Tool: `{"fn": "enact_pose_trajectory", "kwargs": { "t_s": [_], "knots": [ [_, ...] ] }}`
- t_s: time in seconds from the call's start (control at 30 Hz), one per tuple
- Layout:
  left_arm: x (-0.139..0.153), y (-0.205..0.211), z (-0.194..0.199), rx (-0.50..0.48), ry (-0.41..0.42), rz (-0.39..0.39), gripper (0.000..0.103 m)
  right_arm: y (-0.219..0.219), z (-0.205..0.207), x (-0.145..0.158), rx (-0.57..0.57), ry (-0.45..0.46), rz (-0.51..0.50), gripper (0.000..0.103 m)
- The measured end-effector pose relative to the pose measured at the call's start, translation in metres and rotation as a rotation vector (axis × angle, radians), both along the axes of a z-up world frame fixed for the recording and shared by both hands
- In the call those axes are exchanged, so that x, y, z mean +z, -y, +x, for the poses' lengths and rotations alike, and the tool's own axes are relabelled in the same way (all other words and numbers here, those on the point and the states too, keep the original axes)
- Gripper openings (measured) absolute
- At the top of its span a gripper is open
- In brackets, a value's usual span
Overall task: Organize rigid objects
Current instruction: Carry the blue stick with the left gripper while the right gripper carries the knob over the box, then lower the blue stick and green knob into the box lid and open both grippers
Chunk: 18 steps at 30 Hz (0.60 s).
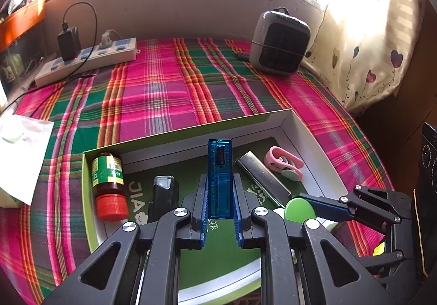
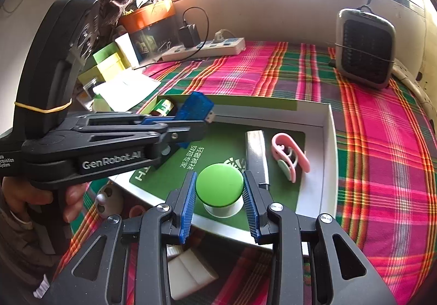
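Left claw (image 1: 220,212) pinches the blue USB adapter (image 1: 220,176) by its long flat sides above the box (image 1: 297,124): stiff, light, probably slippery plastic. Right claw (image 2: 220,195) pinches the green-capped jar (image 2: 220,186) at the box's near edge.

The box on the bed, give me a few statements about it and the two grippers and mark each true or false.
1. The left gripper holds a blue USB device. True.
2. The right gripper holds a red ball. False: a green-topped round object sits between its pads.
3. The bottle lies in the box with its red cap on. True.
4. The pink clip lies outside the box on the plaid cloth. False: it lies inside the box, beside the metal bar.
5. The box is empty. False: it holds several things.
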<state>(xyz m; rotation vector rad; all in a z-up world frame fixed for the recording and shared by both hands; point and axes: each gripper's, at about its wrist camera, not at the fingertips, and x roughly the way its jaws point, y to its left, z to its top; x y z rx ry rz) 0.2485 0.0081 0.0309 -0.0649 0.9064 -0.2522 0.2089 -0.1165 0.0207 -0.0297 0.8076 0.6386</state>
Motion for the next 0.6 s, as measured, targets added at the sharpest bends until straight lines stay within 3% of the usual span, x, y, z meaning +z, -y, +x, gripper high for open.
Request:
{"fn": "enact_pose_trajectory", "kwargs": {
  "t_s": [0.6],
  "knots": [
    [-0.018, 0.005, 0.018, -0.003, -0.044, 0.043, 0.015, -0.008, 0.010, -0.010, -0.013, 0.050, -0.082, 0.034]
  ]
}}
